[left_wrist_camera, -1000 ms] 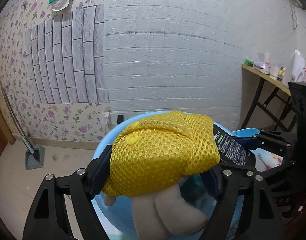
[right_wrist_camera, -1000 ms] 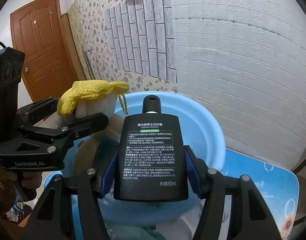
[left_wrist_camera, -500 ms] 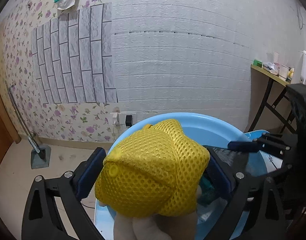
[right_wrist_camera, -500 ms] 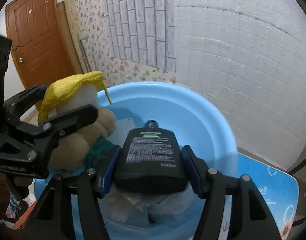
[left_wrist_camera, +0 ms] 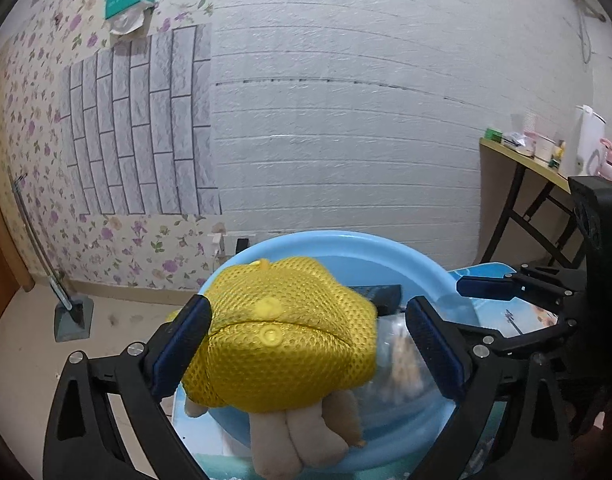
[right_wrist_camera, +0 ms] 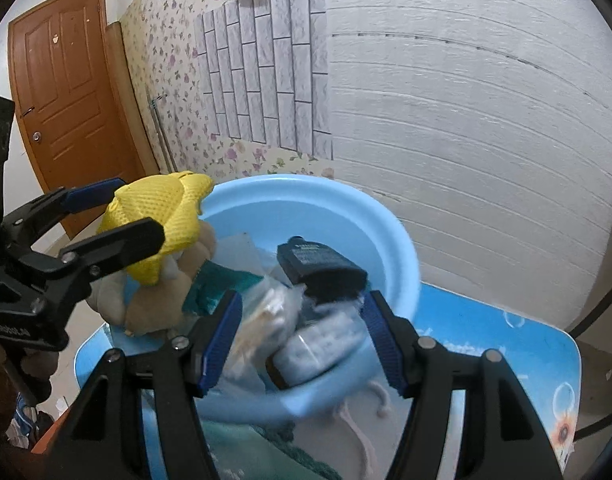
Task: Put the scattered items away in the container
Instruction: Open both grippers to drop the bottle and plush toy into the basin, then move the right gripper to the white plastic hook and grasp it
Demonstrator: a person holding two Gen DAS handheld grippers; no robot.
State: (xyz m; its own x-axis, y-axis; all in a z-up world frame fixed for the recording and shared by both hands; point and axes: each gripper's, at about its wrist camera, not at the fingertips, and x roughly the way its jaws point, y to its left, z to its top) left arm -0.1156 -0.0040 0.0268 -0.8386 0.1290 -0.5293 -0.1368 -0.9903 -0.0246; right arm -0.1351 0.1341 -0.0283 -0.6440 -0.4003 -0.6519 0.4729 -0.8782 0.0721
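A light blue basin [left_wrist_camera: 393, 254] [right_wrist_camera: 345, 216] stands on a blue table. A plush toy in a yellow mesh cap [left_wrist_camera: 282, 332] [right_wrist_camera: 162, 216] leans on the basin's near rim. My left gripper [left_wrist_camera: 306, 352] [right_wrist_camera: 106, 216] is open, its jaws spread on either side of the cap, the left pad close to it and the right pad apart. A black bottle [right_wrist_camera: 317, 268] [left_wrist_camera: 379, 296] lies in the basin on clear plastic bags [right_wrist_camera: 274, 304]. My right gripper [right_wrist_camera: 302, 340] [left_wrist_camera: 489, 286] is open and empty, just behind the bottle.
The blue table top [right_wrist_camera: 505, 344] extends right of the basin. A green cloth [right_wrist_camera: 266, 452] lies below the right gripper. A white brick wall is close behind. A side table with clutter [left_wrist_camera: 537, 156] stands far right, a wooden door [right_wrist_camera: 66, 100] far left.
Both grippers have opened. The bottle has dropped from the right gripper into the basin. The plush toy has been let go at the basin's rim. Both grippers have pulled back slightly.
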